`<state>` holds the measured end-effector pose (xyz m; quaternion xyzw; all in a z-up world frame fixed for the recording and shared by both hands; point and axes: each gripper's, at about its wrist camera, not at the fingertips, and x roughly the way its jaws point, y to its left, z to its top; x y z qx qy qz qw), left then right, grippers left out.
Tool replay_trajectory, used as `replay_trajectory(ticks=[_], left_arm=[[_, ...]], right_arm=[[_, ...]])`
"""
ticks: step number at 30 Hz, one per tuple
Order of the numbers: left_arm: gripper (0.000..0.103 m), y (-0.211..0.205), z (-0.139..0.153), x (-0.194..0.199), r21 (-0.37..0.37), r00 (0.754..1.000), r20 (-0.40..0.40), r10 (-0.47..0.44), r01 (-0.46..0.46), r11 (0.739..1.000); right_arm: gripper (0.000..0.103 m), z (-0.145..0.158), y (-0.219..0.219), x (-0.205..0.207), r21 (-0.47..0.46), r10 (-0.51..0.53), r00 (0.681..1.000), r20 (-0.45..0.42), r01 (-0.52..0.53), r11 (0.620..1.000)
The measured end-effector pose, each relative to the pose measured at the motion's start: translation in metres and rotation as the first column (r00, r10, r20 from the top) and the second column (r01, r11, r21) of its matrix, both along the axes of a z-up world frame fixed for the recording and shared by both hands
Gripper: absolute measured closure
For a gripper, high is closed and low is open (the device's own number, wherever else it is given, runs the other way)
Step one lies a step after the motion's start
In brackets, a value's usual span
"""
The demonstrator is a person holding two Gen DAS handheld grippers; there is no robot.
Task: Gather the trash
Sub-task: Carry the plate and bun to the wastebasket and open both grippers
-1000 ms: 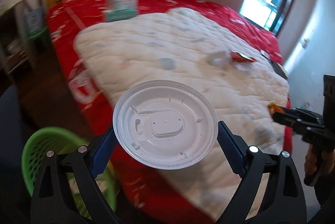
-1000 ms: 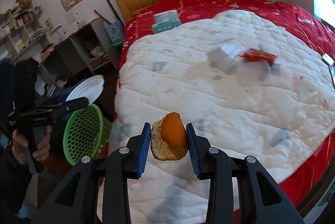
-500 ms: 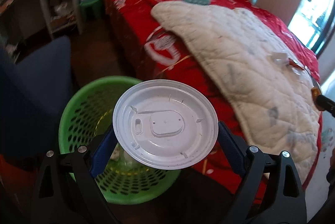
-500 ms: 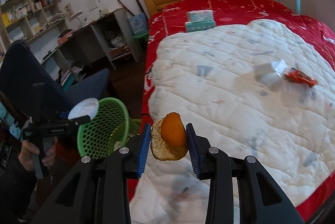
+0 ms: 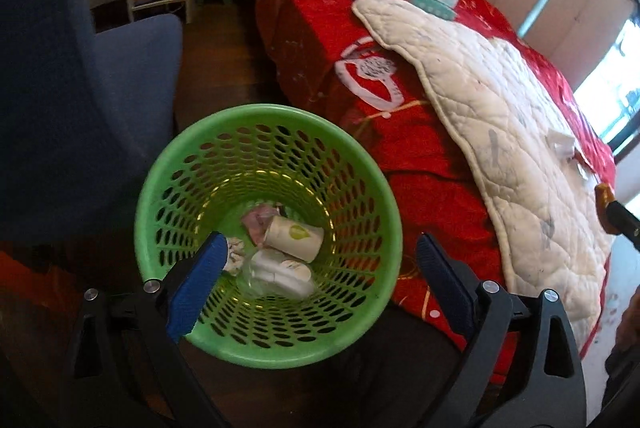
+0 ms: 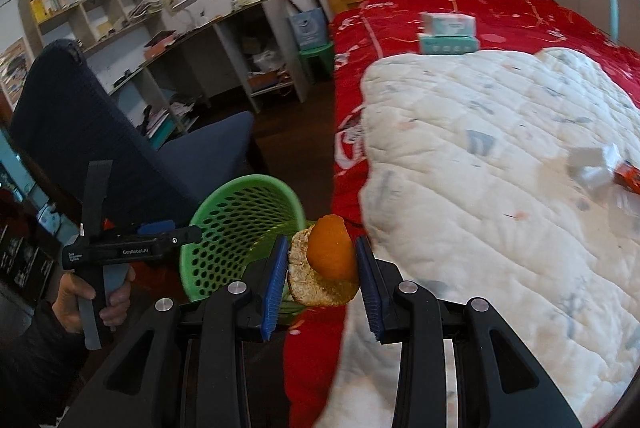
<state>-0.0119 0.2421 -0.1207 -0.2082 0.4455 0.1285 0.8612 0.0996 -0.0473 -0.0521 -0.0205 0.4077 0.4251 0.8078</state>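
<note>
While the left gripper [image 5: 320, 268] is opening empty over the basket [image 5: 360, 164], orange peel [image 6: 326, 268] is kept clamped in the right gripper [image 6: 322, 284] for dropping.

- The right hand-held gripper [image 6: 322, 274] pinches an orange peel [image 6: 326, 266] between its blue pads.
- The left hand-held gripper [image 6: 176, 234], opening, reaches over the green basket [image 6: 224, 228].
- A white quilt [image 6: 500, 188] covers the red bed [image 6: 480, 8].

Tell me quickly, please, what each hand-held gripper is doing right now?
Left hand-held gripper: jaws opening, nothing between them, above the green basket.
Right hand-held gripper: closed on an orange peel.
</note>
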Motion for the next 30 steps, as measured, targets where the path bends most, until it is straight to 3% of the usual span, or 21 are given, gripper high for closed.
replay_trajectory(ticks=[9, 23, 28, 30], left_arm=[[0.009, 0.014, 0.013, -0.030, 0.008, 0.998, 0.032, 0.049, -0.049, 0.999], [0.009, 0.036, 0.010, -0.057, -0.020, 0.992, 0.042, 0.118, -0.118, 0.993], [0.009, 0.039, 0.010, -0.059, -0.023, 0.991, 0.046, 0.126, -0.125, 0.992], [0.009, 0.039, 0.009, -0.060, -0.022, 0.991, 0.045, 0.126, -0.126, 0.992]], right_arm=[[0.069, -0.004, 0.053, -0.014, -0.003, 0.102, 0.995, -0.014, -0.102, 0.995], [0.068, -0.037, 0.127, -0.018, -0.021, 0.173, 0.978, -0.116, -0.177, 0.984], [0.053, -0.043, 0.136, -0.015, 0.012, 0.167, 0.973, -0.159, -0.167, 0.986], [0.053, -0.043, 0.134, -0.015, 0.011, 0.162, 0.975, -0.155, -0.162, 0.987]])
